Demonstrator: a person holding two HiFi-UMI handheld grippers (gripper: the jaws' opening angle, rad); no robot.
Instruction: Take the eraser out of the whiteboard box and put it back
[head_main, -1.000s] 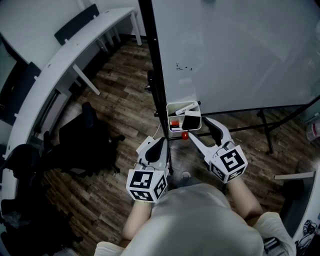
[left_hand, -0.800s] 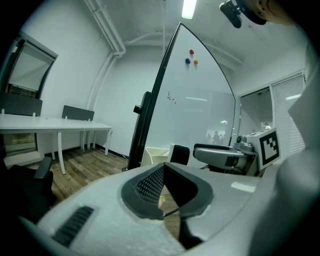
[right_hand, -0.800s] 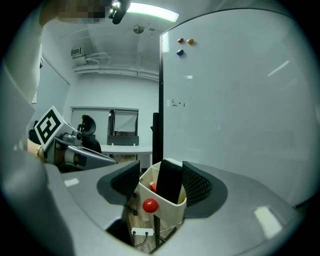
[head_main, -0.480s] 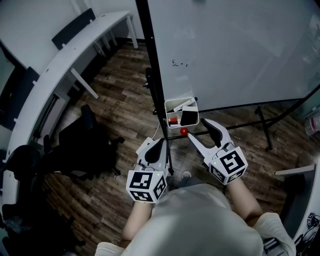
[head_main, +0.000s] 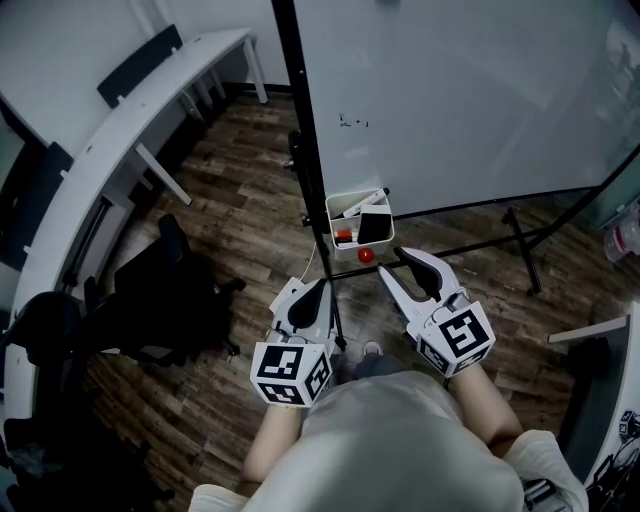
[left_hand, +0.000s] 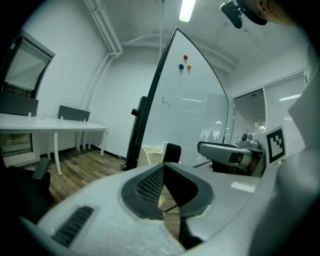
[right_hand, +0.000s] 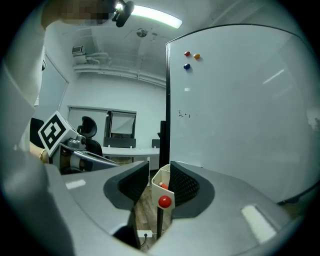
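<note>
The black block eraser is sitting inside the small white plastic box, which is hanging at the bottom left corner of the big whiteboard. The right gripper is pointing at the box from just beside it. Its jaws have just been closing and are standing half apart, pinching nothing. The left gripper is hanging nearer, clenched on nothing. Taking out and putting back both look left to do.

The whiteboard box is a small white open-top tub hanging at the whiteboard's lower corner, right by the black post. The eraser is a dark block sitting inside, right side.
</note>
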